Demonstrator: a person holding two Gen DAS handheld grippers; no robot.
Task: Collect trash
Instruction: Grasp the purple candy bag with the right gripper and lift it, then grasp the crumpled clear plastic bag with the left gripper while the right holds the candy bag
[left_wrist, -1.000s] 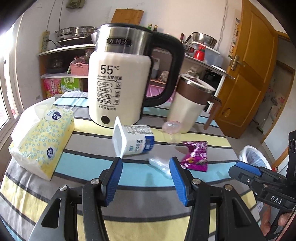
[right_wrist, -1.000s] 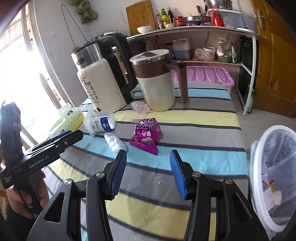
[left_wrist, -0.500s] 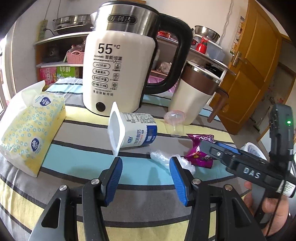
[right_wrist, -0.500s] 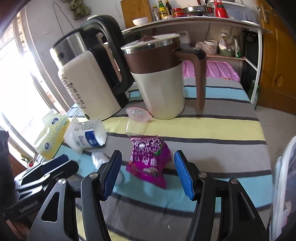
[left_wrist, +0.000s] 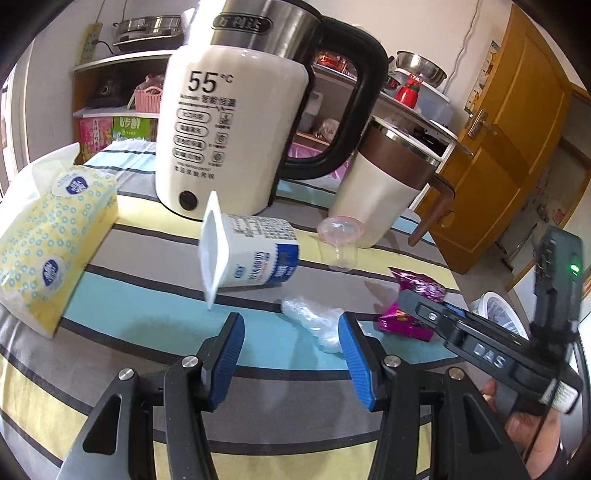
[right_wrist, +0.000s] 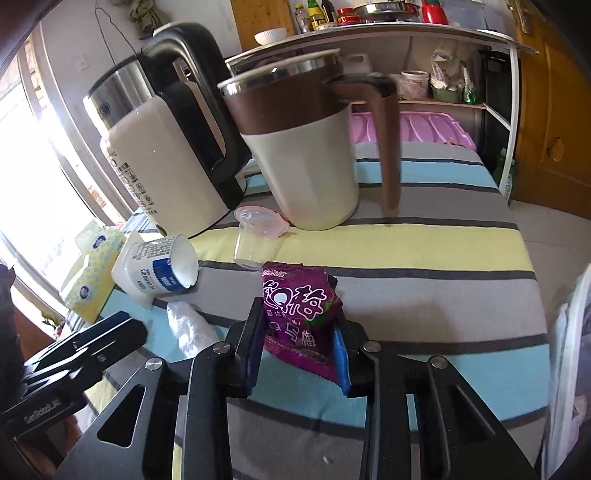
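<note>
Right hand-held gripper (right_wrist: 297, 349): now clenched on purple packet (right_wrist: 301, 317), previously spread above it; bin transfer next. Left hand-held gripper (left_wrist: 291, 354): released, nearing plastic wad (left_wrist: 314, 319) mid-table (right_wrist: 424, 291).

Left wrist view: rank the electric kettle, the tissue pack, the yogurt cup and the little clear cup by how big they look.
1. electric kettle, largest by far.
2. tissue pack, though it lies nearer the camera, which may flatter it.
3. yogurt cup, lying on its side.
4. little clear cup, smallest.
</note>
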